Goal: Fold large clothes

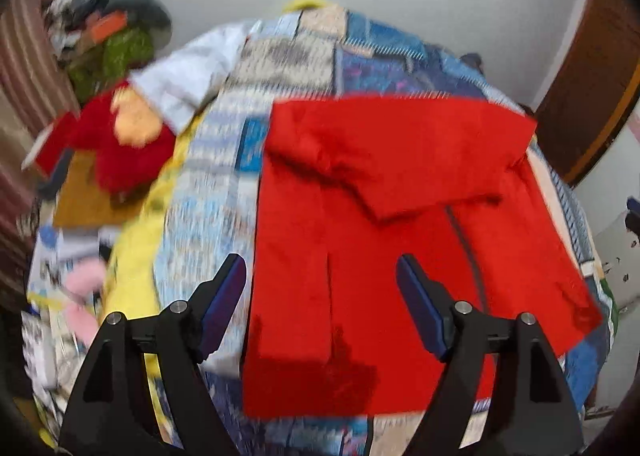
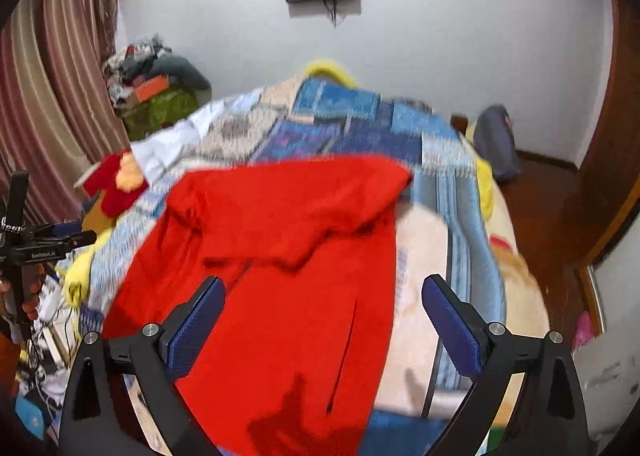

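A large red garment (image 1: 380, 216) lies spread on the patchwork bed cover (image 1: 280, 68), its far part folded over toward me. It also shows in the right wrist view (image 2: 288, 256). My left gripper (image 1: 322, 270) is open and empty, hovering above the garment's near left part. My right gripper (image 2: 322, 292) is open and empty above the garment's near right part. Part of the left gripper's handle (image 2: 36, 244) shows at the left edge of the right wrist view.
A red and orange plush item (image 1: 120, 144) and a white garment (image 1: 188, 76) lie on the bed's left. A clutter pile (image 1: 108, 32) sits by the striped curtain (image 2: 48, 96). A dark bag (image 2: 496, 140) stands at the far right. A wooden door (image 1: 592, 96) is on the right.
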Demonstrator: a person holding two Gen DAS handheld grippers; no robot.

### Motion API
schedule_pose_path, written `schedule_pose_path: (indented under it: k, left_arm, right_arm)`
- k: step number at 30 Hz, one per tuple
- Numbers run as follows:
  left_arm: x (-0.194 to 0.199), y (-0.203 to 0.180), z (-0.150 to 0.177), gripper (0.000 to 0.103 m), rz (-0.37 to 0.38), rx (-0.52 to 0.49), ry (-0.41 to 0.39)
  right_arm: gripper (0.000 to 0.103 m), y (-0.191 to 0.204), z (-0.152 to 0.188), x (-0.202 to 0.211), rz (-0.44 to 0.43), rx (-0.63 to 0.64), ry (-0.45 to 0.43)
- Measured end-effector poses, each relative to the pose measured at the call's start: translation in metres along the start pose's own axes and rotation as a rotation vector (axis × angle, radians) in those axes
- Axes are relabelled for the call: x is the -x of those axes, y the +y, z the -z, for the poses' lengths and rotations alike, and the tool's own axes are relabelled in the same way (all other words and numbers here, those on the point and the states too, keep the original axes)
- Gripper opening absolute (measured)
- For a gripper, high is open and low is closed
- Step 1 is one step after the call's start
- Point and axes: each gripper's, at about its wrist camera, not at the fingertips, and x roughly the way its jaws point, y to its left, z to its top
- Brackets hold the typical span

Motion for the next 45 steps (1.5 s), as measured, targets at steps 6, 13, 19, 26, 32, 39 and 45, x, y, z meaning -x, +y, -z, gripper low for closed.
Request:
schedule_pose_path:
  k: [6,13,19,26,32,39,45]
  left_arm:
    - [-0.019,0.029,0.060,0.077,-0.015,0.065,0.109]
    - [-0.050,0.055,0.117,0.077,-0.038,0.140,0.224]
    - [-0.074,0.070,0.143,0.077,-0.050,0.197,0.287]
    - [-0.096,0.064,0.136,0.051,-0.044,0.213,0.293]
    - [-0.100,0.041,0.132,0.018,-0.061,0.156,0.282]
    - [-0.067,0.017,0.119,0.010,-0.060,0.070,0.216]
    - [-0.025,0.005,0.064,0.009,-0.011,0.036,0.085]
  right_arm:
    - [0.098,-0.007,0.065,-0.008,0.029,-0.060,0.107]
    - [0.098,-0.029,0.119,-0.026,0.015,-0.176,0.244]
    - [0.098,-0.035,0.140,-0.024,-0.018,-0.223,0.268]
    - [0.081,-0.038,0.140,-0.035,-0.093,-0.273,0.276]
    - [0.029,-0.026,0.131,-0.041,-0.139,-0.241,0.263]
    - [0.008,-0.006,0.114,-0.039,-0.158,-0.153,0.220]
    - [0.008,-0.009,0.078,-0.031,-0.207,-0.173,0.127]
